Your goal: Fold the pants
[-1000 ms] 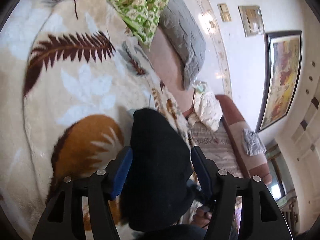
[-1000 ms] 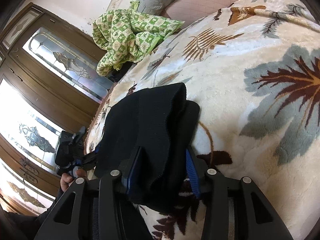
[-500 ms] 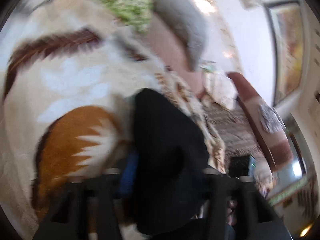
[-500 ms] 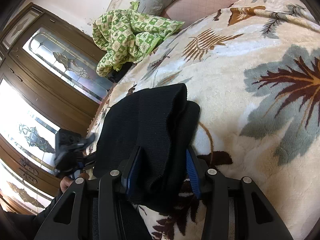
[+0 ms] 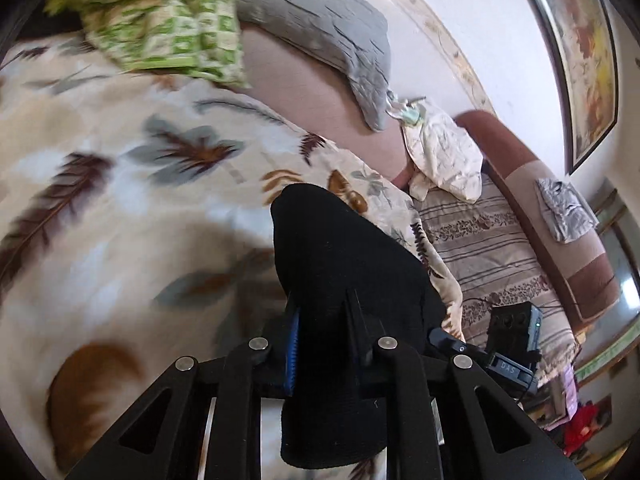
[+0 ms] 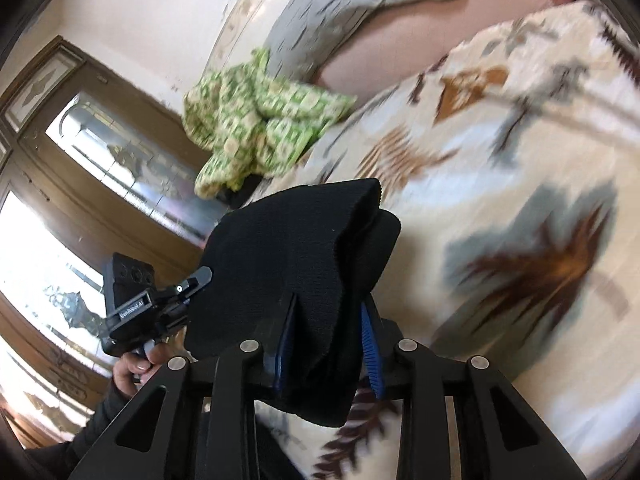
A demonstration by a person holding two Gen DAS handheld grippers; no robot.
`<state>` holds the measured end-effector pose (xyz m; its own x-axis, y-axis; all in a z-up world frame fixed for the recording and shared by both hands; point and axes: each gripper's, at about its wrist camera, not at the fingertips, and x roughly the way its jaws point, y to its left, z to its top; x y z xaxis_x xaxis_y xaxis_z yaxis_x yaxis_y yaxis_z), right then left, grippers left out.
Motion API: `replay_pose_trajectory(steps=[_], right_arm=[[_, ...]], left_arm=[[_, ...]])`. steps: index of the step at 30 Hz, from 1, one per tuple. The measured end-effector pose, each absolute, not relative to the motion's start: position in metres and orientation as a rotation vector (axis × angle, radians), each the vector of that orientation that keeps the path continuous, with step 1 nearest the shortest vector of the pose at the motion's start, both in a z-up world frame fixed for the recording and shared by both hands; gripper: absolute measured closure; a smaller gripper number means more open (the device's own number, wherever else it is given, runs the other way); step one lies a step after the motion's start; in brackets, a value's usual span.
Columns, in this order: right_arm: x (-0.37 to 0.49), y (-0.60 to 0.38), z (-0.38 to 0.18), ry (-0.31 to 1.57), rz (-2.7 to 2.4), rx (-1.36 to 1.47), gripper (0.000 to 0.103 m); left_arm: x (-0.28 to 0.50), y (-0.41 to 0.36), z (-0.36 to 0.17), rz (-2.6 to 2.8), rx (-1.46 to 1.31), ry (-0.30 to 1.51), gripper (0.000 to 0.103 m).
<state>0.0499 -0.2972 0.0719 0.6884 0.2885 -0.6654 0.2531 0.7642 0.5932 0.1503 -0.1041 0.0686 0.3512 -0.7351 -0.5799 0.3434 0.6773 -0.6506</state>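
Note:
The black pants [image 5: 344, 272] are folded into a thick bundle over the leaf-print blanket [image 5: 120, 208]. My left gripper [image 5: 326, 320] is shut on one end of the bundle, its fingers pressed into the cloth. My right gripper [image 6: 328, 320] is shut on the other end of the pants [image 6: 292, 248], which hang over its fingers, lifted off the blanket [image 6: 520, 200]. The left gripper shows in the right wrist view [image 6: 192, 280] at the far edge of the pants; the right one shows in the left wrist view [image 5: 448, 340].
A green patterned cloth [image 5: 160, 28] lies heaped at the blanket's far edge, next to a grey pillow [image 5: 328, 32]. A striped sofa seat [image 5: 492, 248] with a cream cloth [image 5: 444, 160] is to the right. Wooden glass doors [image 6: 80, 184] stand behind.
Both grippers have closed on the pants and lifted them off the blanket. The views have swung, with motion blur on the blanket.

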Motion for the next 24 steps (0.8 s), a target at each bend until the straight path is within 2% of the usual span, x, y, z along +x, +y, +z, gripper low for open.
replay_pose_trajectory(steps=[5,8,9,10,12,13,17,20,21,23,24], right_arm=[[0.054,-0.356,0.080,0.858,-0.054,0.712,0.073],[0.050,-0.383,0.062,0.906,-0.106,0.731,0.071],[0.048,-0.390,0.047,0.950,-0.131,0.762,0.071],[0.047,-0.394,0.035,0.995,-0.150,0.782,0.064],[0.042,-0.401,0.027,0.960,-0.156,0.859,0.062],[0.042,-0.400,0.030,0.958,-0.161,0.854,0.058],[0.036,-0.392,0.058,0.939,-0.253,0.724,0.059],[0.039,-0.365,0.097,0.863,-0.338,0.416,0.059],[0.047,-0.354,0.104,0.853,-0.324,0.309,0.062],[0.063,-0.340,0.104,0.850,-0.291,0.190,0.082],[0.073,-0.337,0.099,0.863,-0.281,0.170,0.090]], left_arm=[[0.187,-0.168,0.047,-0.685,-0.492,1.082,0.086],[0.196,-0.197,0.015,-0.651,-0.450,1.118,0.083],[0.198,-0.204,-0.001,-0.623,-0.434,1.159,0.080],[0.202,-0.206,-0.013,-0.593,-0.451,1.201,0.070],[0.211,-0.206,-0.010,-0.587,-0.507,1.189,0.057],[0.213,-0.206,-0.008,-0.573,-0.500,1.181,0.053],[0.207,-0.206,0.004,-0.540,-0.476,1.123,0.053],[0.184,-0.217,0.035,-0.556,-0.358,0.948,0.054],[0.174,-0.220,0.044,-0.575,-0.320,0.893,0.054],[0.161,-0.235,0.059,-0.652,-0.243,0.780,0.055],[0.160,-0.243,0.059,-0.684,-0.218,0.770,0.065]])
